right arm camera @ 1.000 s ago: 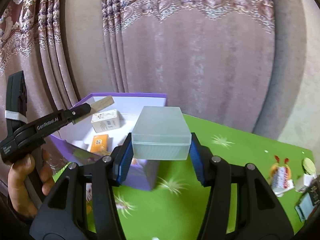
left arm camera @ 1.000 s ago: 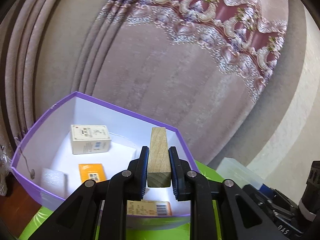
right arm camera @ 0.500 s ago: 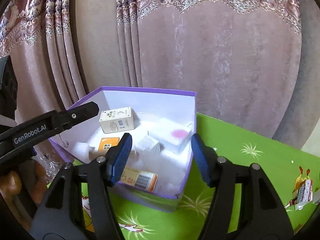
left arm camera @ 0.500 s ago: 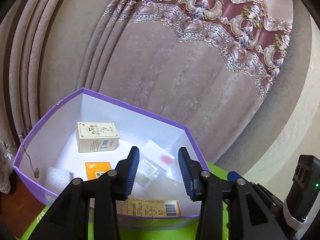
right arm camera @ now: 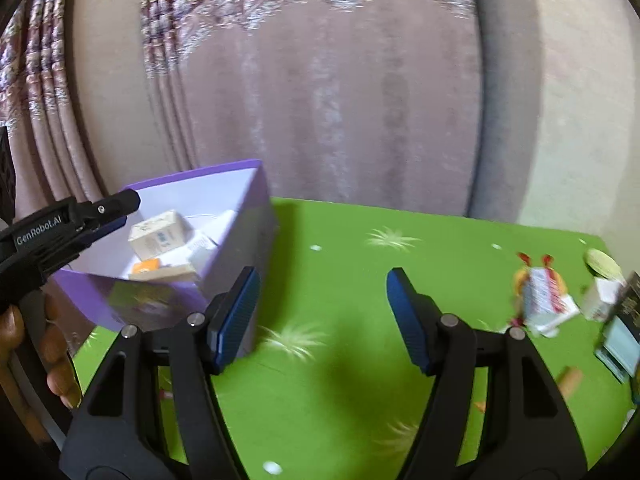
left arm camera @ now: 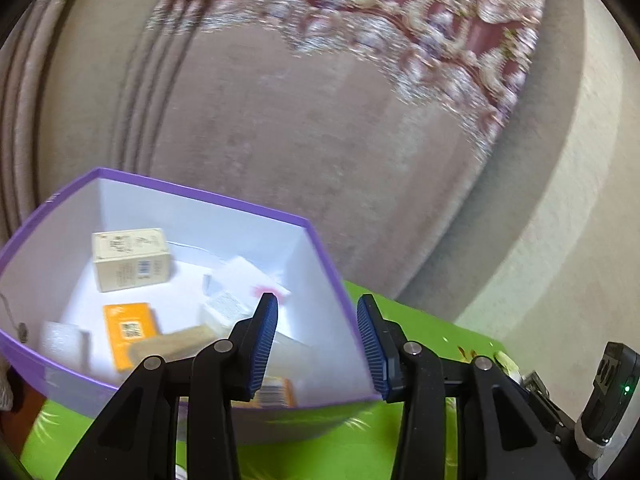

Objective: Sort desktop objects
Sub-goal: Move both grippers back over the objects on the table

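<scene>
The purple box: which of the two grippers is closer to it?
Left. The left gripper hangs open over the purple box, above its near right corner. The right gripper, also open, sits beside it, over the green tablecloth.

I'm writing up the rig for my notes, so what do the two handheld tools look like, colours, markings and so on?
Both tools are matte black plastic with two angular fingers, silver pivot screws and ribbed blue pads. That goes for the left tool and the right tool alike. In the right wrist view, the left tool's side carries white "GenRobot.AI" lettering, and bare fingers of the person's left hand show below it; no sleeve or cable is visible.
</scene>
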{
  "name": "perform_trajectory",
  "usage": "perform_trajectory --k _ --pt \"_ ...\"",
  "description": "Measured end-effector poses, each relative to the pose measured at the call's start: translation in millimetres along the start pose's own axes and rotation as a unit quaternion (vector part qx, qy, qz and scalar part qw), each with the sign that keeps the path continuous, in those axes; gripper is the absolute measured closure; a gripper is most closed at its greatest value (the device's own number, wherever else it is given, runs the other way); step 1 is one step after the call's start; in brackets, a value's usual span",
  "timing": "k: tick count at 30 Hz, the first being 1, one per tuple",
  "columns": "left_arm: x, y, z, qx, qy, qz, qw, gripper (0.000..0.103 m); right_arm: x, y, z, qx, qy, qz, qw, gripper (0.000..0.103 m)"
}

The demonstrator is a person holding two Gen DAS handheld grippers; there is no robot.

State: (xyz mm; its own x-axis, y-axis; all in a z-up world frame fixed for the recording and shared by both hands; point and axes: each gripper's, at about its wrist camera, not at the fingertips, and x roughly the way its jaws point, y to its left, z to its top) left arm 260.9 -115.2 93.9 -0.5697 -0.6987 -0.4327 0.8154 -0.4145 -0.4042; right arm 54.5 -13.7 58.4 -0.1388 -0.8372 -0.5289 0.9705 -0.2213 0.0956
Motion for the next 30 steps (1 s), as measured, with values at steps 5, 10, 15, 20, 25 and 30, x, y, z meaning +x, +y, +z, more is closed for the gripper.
perform_trajectory --k 5,10,15,20,25,30 --pt "10.8 -40.4 -17.6 0.042 0.028 -0.044 0.9977 0.058 -25.7 -32.1 -14.4 0.029 -0.004 -0.054 0.998 0.032" --pt "24.4 -76.2 -38.5 0.082 0.063 -0.083 0.9912 0.055 -52.5 -72.3 -36.3 0.048 0.008 -0.123 0.991 0.031" --pt "33.6 -102.4 -57.3 0.111 0.094 -0.108 0.9834 0.05 -77.4 -114.0 -55.2 0.069 0.034 -0.158 0.984 0.031" --pt "42.9 -128.0 -78.6 0.142 0.126 -0.136 0.9723 0.047 -112.8 -150.3 -84.2 0.082 0.062 -0.201 0.974 0.031" --pt "51.2 -150.9 -95.9 0.163 0.149 -0.153 0.9631 0.047 -154.9 -173.4 -117.5 0.111 0.077 -0.248 0.959 0.028" --pt "54.4 -167.8 -108.2 0.181 0.165 -0.164 0.9555 0.047 -185.6 -190.0 -143.8 0.133 0.093 -0.27 0.949 0.028"
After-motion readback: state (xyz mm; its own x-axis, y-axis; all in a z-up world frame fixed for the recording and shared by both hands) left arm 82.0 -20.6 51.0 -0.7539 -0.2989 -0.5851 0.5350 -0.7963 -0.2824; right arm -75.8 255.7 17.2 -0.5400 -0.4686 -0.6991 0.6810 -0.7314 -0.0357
